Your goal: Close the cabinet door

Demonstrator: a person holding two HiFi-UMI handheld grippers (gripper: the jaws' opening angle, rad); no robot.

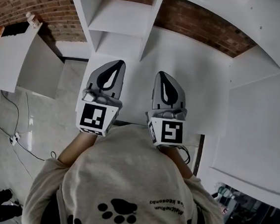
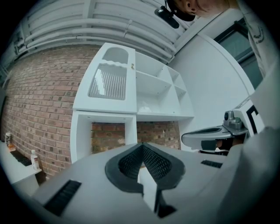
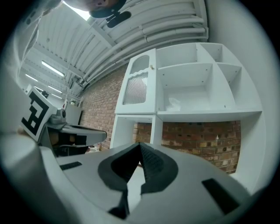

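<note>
Grey plastic fills the foreground: my left gripper (image 2: 141, 148) and my right gripper (image 3: 140, 146), side by side and level, each with its black ribbed jaws pressed together on nothing. Both aim at the white shelving unit (image 3: 201, 114) and are well short of it. On that unit, the cabinet door (image 2: 108, 81) sits over the upper left compartment, just left of the open shelves (image 3: 183, 94). It stands upright, long axis vertical, with its arched, ribbed front facing me. A small knob (image 2: 132, 66) is at its upper right edge, so I judge the hinges are on the left. It looks nearly flush, though I cannot tell whether a gap is left. I judge this the approach: next I would reach forward and press a closed tip against the knob side until the door seats. Behind the unit is a red brick wall (image 2: 39, 109)
</note>
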